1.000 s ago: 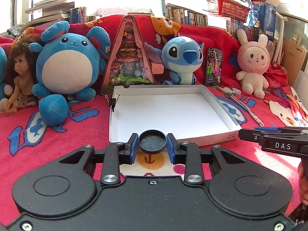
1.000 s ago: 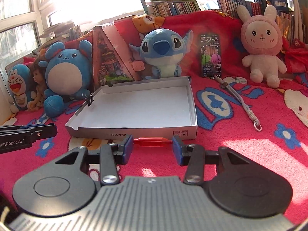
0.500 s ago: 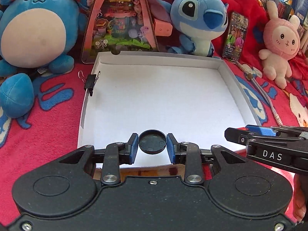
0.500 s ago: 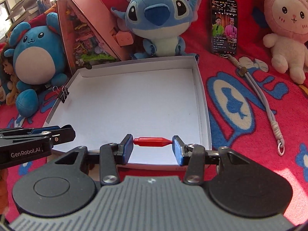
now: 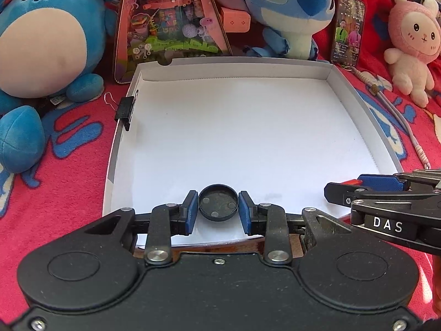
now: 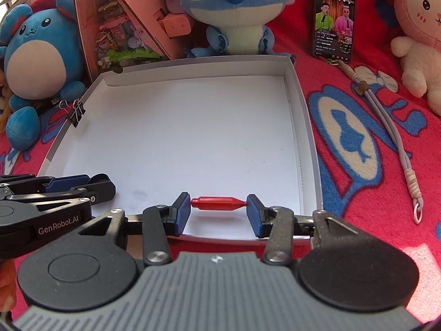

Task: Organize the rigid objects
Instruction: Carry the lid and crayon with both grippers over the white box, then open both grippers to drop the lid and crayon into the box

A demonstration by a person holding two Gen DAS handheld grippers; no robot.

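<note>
My left gripper [image 5: 218, 207] is shut on a round black cap [image 5: 218, 202], held just over the near edge of the white shallow box [image 5: 234, 138]. My right gripper [image 6: 218, 207] is shut on a small red rod [image 6: 217, 203], gripped end to end, over the near right part of the box [image 6: 193, 138]. The right gripper shows at the right of the left wrist view [image 5: 358, 190]. The left gripper shows at the left of the right wrist view [image 6: 82, 186]. The box floor is bare.
A black binder clip [image 5: 125, 109] sits on the box's left wall. Plush toys [image 5: 44, 41], a pink triangular toy box [image 5: 171, 22], a Stitch plush [image 6: 228, 11], a phone [image 6: 333, 16], a grey lanyard [image 6: 386, 127] and a pink bunny [image 5: 413, 38] surround the box on the red blanket.
Both grippers have moved forward and tilted down, from in front of the box to over its near edge, each still holding its object.
</note>
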